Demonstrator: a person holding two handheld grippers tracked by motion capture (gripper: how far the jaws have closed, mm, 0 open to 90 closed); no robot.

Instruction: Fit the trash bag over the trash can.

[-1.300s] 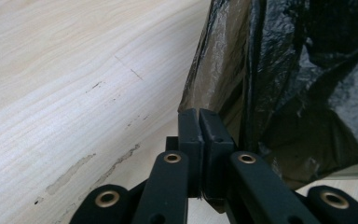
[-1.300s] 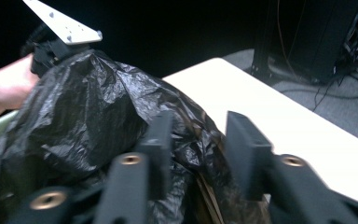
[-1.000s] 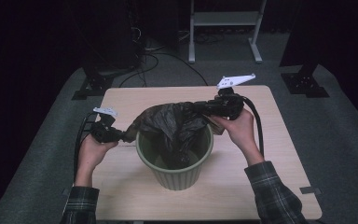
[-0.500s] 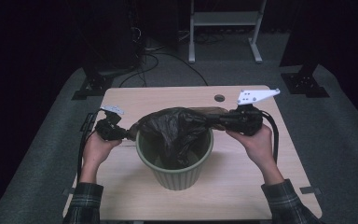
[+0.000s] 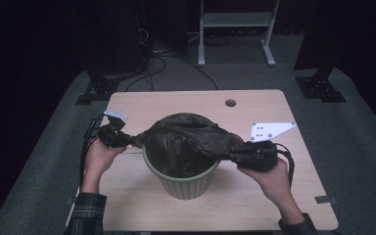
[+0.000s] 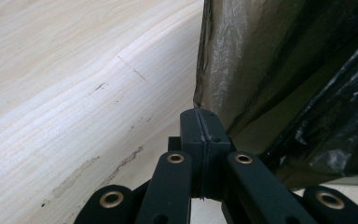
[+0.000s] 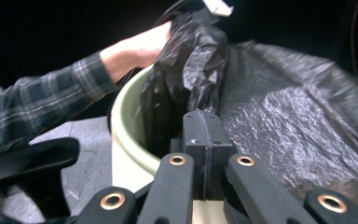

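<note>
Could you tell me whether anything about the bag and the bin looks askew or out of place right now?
Yes: the black bag is not seated in the green bin. The left gripper and right gripper pinch its opposite edges, stretching it across the mouth; the near rim is bare, so the bag sits lopsided.

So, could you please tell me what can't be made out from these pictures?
- High view: the green bin's inside, covered by the black bag.
- Left gripper view: the bin, behind bag film.
- Right gripper view: the bin's base, cut off behind the right tongs.
</note>
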